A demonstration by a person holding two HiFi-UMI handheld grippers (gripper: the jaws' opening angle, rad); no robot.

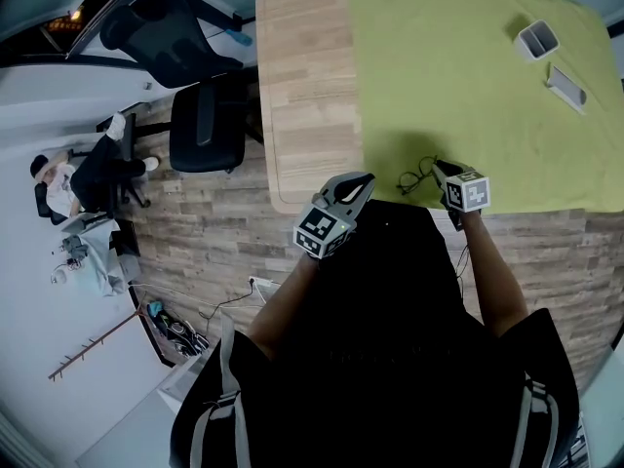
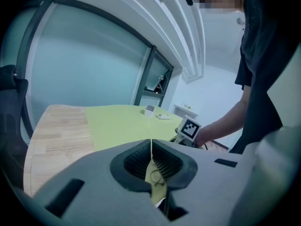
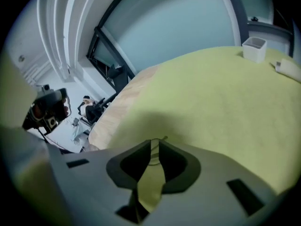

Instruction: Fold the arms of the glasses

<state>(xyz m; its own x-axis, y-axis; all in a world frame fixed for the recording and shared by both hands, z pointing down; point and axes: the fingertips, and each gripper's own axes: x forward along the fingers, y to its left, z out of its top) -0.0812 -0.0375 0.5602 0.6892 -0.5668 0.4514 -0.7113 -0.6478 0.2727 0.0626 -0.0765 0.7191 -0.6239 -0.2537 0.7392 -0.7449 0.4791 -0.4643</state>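
Across the upper half of the head view, a light wooden table (image 1: 302, 86) is stretching out, with a yellow-green cloth (image 1: 468, 76) covering its right part and bare wood showing as a strip at the left. A black office chair (image 1: 205, 125) is standing just beside the table's left edge, at the left of the frame. At the lower middle, the left gripper (image 1: 359, 185) is hovering over the table's near edge, by the cloth's left border, its jaws pressing together at the tips with nothing between them. To its right, the right gripper (image 1: 439, 170) is reaching down onto the near edge of the cloth, its jaws pinching closely on a thin part of the dark wire-framed glasses (image 1: 417, 177). These are lying on the cloth between the two grippers, nearer the right one. Well apart, at the upper right, a small white open-topped box (image 1: 537, 40) and a flat pale oblong object (image 1: 566, 87) are sitting on the cloth.
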